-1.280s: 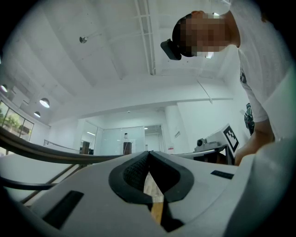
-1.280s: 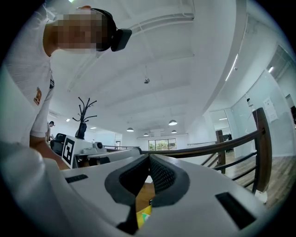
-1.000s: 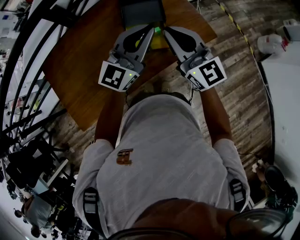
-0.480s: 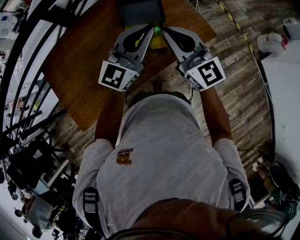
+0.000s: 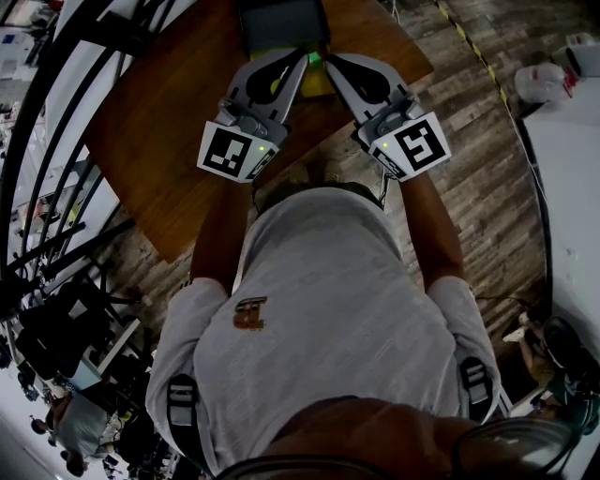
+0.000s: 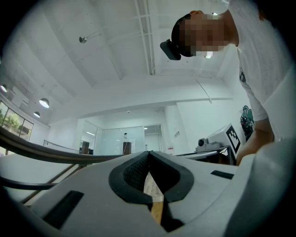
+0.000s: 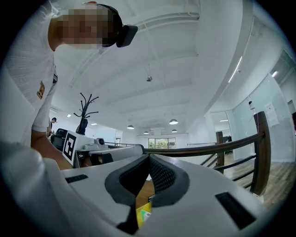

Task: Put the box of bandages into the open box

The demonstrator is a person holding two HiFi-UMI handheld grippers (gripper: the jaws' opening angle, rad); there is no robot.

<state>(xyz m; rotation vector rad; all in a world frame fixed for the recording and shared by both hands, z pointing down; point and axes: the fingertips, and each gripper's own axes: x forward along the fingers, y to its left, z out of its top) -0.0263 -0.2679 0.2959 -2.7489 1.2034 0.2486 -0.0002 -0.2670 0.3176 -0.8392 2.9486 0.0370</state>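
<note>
Nothing has shifted: jaws together and empty, left gripper (image 5: 299, 64) and right gripper (image 5: 332, 64) flank the bandage box (image 5: 319, 84) on the counter (image 5: 159, 131), probably to nudge it into the open box (image 5: 281, 23) at 12 o'clock

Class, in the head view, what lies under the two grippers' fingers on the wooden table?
A yellow box shows between the left gripper and right gripper; they cover part of it. Its label is unseen.
</note>
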